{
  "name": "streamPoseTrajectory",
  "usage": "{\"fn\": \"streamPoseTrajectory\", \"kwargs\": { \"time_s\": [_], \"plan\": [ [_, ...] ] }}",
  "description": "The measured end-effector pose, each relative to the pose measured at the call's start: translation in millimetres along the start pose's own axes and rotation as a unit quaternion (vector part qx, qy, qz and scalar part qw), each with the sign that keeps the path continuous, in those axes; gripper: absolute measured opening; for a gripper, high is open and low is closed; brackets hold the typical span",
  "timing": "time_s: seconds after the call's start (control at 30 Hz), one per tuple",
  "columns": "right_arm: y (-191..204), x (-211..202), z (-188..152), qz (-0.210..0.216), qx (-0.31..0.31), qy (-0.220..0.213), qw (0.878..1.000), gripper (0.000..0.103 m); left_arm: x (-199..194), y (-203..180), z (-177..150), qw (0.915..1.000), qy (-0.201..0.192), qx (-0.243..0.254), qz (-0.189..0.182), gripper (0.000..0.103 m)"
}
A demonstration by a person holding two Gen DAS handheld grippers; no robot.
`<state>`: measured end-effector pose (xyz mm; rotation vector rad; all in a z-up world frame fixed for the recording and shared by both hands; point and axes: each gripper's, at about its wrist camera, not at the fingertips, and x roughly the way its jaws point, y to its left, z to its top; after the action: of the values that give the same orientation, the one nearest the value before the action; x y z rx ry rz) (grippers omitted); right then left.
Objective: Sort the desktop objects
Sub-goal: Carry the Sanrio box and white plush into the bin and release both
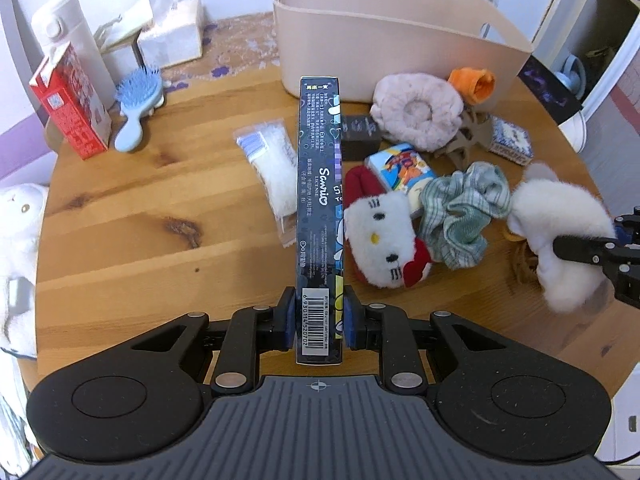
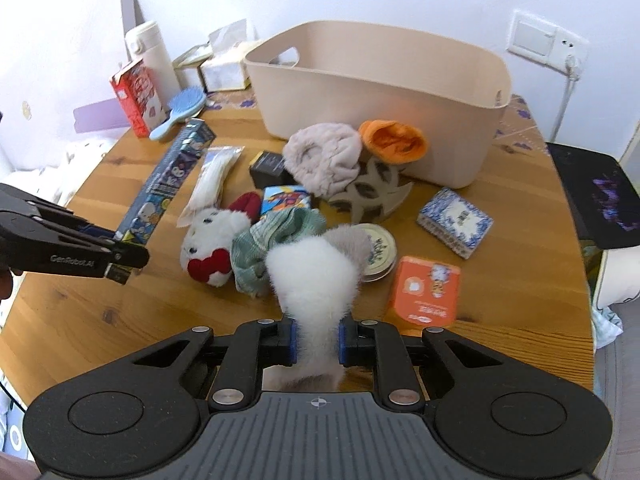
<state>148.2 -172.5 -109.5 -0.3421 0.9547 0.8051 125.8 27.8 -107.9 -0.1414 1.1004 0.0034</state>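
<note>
Left gripper (image 1: 319, 322) clamps dark long box (image 1: 319, 184); right gripper (image 2: 317, 340) clamps white fluffy scrunchie (image 2: 316, 280)

Each gripper is matte black, built of angular linkage arms joined at round silver pivot pins. The left gripper (image 1: 319, 322) has blue pads on the inner faces of its fingers, and so does the right gripper (image 2: 317, 340). Behind the fingers sits a grey ribbed housing with a small crosshair mark at its front edge, flanked by two broad black lobes, each with a shallow round disc. Seen from the side, one arm carries white "GenRobot.AI" lettering and small screws.
</note>
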Motion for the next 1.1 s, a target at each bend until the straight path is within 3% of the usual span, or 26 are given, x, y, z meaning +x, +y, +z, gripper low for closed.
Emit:
{"fn": "streamPoseTrajectory", "kwargs": {
  "time_s": [0.57,1.1],
  "plan": [
    [-16,-29,23,-0.031,0.011,-0.059,0.998,0.017,-42,-1,29,0.9974,-0.071,0.007,-0.005,0.023],
    [-52,-37,64,-0.062,0.006,-0.098,0.993,0.017,-49,-10,89,0.9919,-0.126,0.018,0.009,0.023]
  ]
}}
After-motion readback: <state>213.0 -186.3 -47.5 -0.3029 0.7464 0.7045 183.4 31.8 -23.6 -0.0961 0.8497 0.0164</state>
